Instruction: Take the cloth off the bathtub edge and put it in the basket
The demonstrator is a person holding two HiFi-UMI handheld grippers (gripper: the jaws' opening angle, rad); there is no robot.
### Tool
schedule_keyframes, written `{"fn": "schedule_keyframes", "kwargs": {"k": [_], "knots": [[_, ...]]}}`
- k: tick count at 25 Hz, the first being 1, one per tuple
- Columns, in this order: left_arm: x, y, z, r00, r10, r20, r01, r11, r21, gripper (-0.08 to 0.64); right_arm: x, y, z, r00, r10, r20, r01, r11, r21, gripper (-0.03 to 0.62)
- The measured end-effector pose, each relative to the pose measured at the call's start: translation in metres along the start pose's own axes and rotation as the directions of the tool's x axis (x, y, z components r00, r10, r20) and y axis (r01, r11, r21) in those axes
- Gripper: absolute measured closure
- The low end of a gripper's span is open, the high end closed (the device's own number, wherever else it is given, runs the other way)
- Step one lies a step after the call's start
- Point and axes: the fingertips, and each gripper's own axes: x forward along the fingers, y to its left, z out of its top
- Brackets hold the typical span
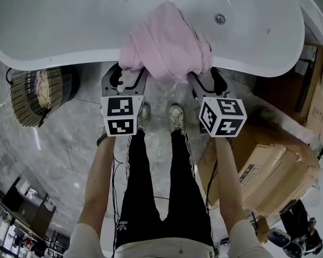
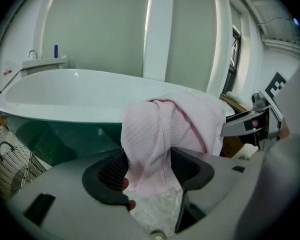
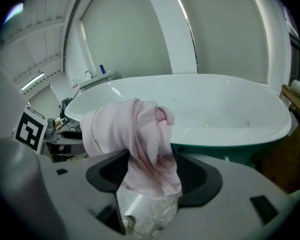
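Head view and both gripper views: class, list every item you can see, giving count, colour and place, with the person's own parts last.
bathtub: one, white, across the top of the head view
cloth: one, pink, draped over the bathtub's near edge
drain: one, metal, inside the bathtub, right of the cloth
basket: one, dark woven, on the floor at left, something pink inside
cardboard boxes: at least two, brown, at right
bottle: one, blue, on a ledge beyond the bathtub
legs: two, in black, standing before the bathtub
left gripper: one, grey, open, cloth hanging between its fingers
right gripper: one, grey, open, cloth between its fingers
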Motion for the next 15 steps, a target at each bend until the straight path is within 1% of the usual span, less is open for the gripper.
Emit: {"fn": "schedule_keyframes", "kwargs": {"k": [3, 6, 8, 10, 11, 13, 14, 15], "knots": [[0.002, -0.004, -0.001, 1.000, 0.012, -0.005, -0.012, 1.000, 0.002, 0.299, 0.001, -0.001, 0.000, 1.000, -0.019, 0.014, 0.019, 1.000, 0.012, 0.282], [0.005, -0.008, -0.001, 1.000, 0.003, -0.015, -0.003, 1.000, -0.001, 0.326, 0.002, -0.002, -0.001, 1.000, -0.023, 0.020, 0.023, 0.999, 0.024, 0.292], [0.007, -0.011, -0.001, 1.000, -0.009, -0.025, 0.009, 1.000, 0.016, 0.357, 0.004, -0.002, -0.001, 0.999, -0.026, 0.022, 0.025, 0.999, 0.035, 0.316], [0.010, -0.017, 0.000, 0.999, -0.021, -0.035, 0.023, 0.998, 0.053, 0.401, 0.005, -0.003, -0.001, 0.999, -0.030, 0.022, 0.029, 0.999, 0.041, 0.343], [0.011, -0.019, 0.000, 0.999, -0.028, -0.040, 0.031, 0.997, 0.067, 0.423, 0.006, -0.001, -0.001, 0.999, -0.024, 0.022, 0.023, 0.999, 0.039, 0.360], [0.012, -0.022, 0.000, 0.998, -0.041, -0.050, 0.044, 0.996, 0.076, 0.452, 0.009, 0.006, -0.001, 1.000, -0.006, 0.021, 0.005, 1.000, 0.020, 0.464], [0.012, -0.022, 0.000, 0.998, -0.044, -0.051, 0.048, 0.996, 0.073, 0.461, 0.010, 0.009, 0.000, 1.000, -0.007, 0.020, 0.007, 1.000, -0.001, 0.501], [0.011, -0.022, 0.000, 0.998, -0.045, -0.051, 0.049, 0.996, 0.071, 0.467, 0.010, 0.010, 0.000, 1.000, -0.015, 0.018, 0.015, 1.000, -0.024, 0.510]]}}
